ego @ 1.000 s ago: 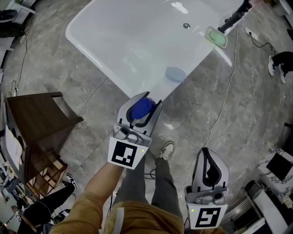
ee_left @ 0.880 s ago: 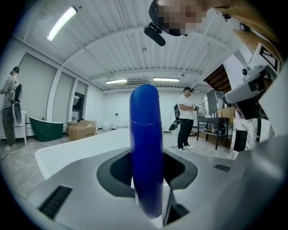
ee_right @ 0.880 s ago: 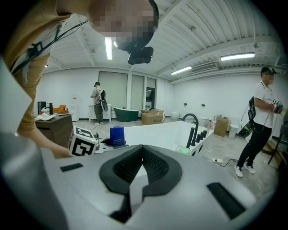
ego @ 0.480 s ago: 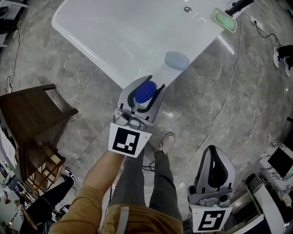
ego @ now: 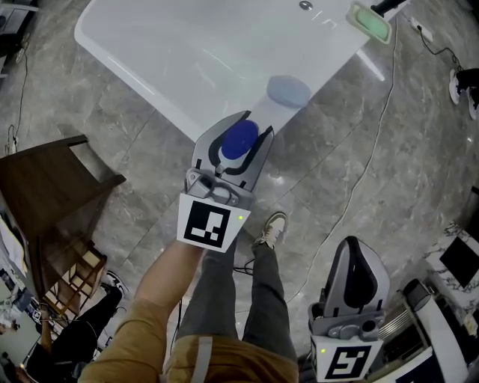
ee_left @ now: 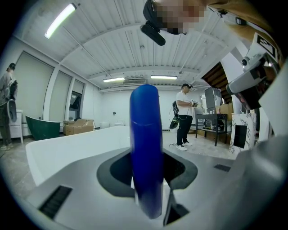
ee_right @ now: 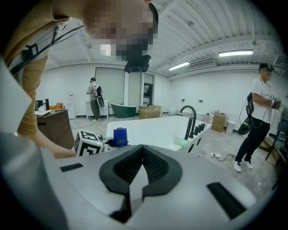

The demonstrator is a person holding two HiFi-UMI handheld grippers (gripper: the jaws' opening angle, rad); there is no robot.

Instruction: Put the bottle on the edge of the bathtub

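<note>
My left gripper is shut on a dark blue bottle, held upright over the near rim of the white bathtub. In the left gripper view the bottle stands between the jaws and fills the middle, with the bathtub just behind it. My right gripper hangs low at the right over the floor, shut with nothing in it. From the right gripper view I see the bottle beside the left gripper's marker cube, in front of the bathtub.
A pale blue oval thing lies on the tub rim just right of the bottle. A green pad and a black faucet sit at the tub's far end. A brown wooden stool stands left; a cable crosses the floor.
The left gripper has carried the bottle forward from over the floor to the tub's near rim. The right gripper has sunk lower in the picture and stays shut.
</note>
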